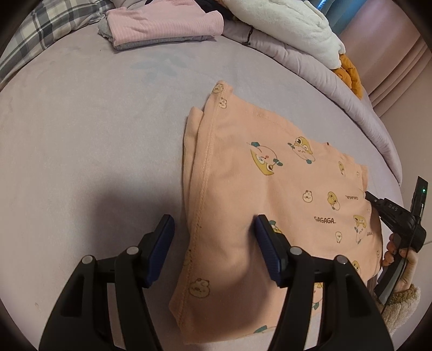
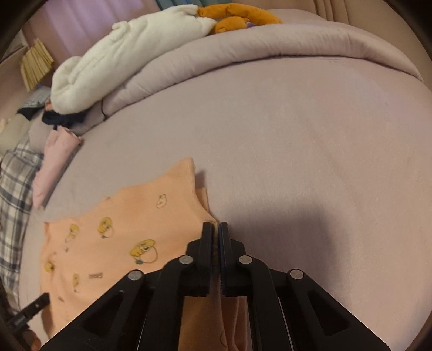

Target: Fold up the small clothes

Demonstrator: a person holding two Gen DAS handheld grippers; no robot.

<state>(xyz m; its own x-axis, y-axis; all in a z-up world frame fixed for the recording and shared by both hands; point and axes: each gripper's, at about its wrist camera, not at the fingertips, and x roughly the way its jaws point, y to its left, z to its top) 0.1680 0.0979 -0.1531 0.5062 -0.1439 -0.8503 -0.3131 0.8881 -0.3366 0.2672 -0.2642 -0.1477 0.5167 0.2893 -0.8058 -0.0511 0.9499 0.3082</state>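
- At the far left lies a grey-and-white plaid cloth (image 1: 40, 35), bunched at the edge of the lilac bed sheet (image 1: 94, 121).
- Beside it, towards the far edge of the bed, a folded pale pink ribbed garment (image 1: 162, 23) sits on top of a grey one, well apart from the work.
- The left gripper (image 1: 214, 240) has its jaws spread; its left blue pad (image 1: 162, 248) rests over bare sheet and the right one presses on fabric, so the hemmed edge lies between them, not pinched.
- The peach cotton garment printed with yellow cartoon ducks (image 1: 270, 194) lies partly folded on the sheet, near the middle of the bed, its stitched hem towards the left.
- Behind it a white fleece blanket (image 1: 283, 24) and an orange plush item (image 1: 348, 73) lie on a rolled lilac duvet (image 1: 337, 89).
- The right gripper (image 2: 215, 229), held by a hand (image 1: 402, 259) in a fuzzy cream sleeve, has its jaws pressed together on the right edge of the peach garment; fabric shows in the slit between them.
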